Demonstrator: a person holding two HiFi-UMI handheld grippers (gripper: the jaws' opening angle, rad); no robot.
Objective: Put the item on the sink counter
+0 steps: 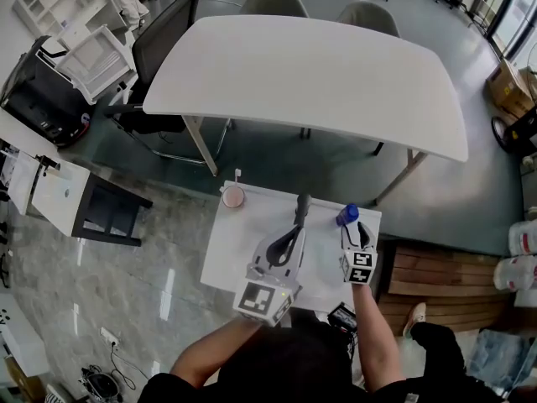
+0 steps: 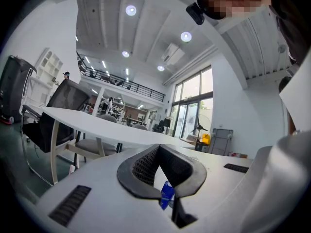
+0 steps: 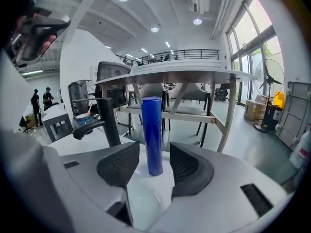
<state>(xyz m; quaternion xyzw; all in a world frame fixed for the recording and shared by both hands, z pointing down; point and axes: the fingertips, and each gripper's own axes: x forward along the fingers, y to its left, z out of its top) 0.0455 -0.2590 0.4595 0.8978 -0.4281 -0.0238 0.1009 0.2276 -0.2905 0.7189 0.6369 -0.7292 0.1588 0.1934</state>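
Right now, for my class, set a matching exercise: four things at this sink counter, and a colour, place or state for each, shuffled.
Things:
1 bottle
2 faucet
3 cup
4 left gripper

Descriptions:
A black
B sink counter's far left corner
C jaws shut, empty
D blue, upright between the right gripper's open jaws

Pairs: 1-D, 2-A, 3-B, 4-C

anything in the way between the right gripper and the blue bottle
Nothing visible. The blue bottle stands upright on the sink counter between the right gripper's open jaws, pads clear of it; the faucet stands off to one side.
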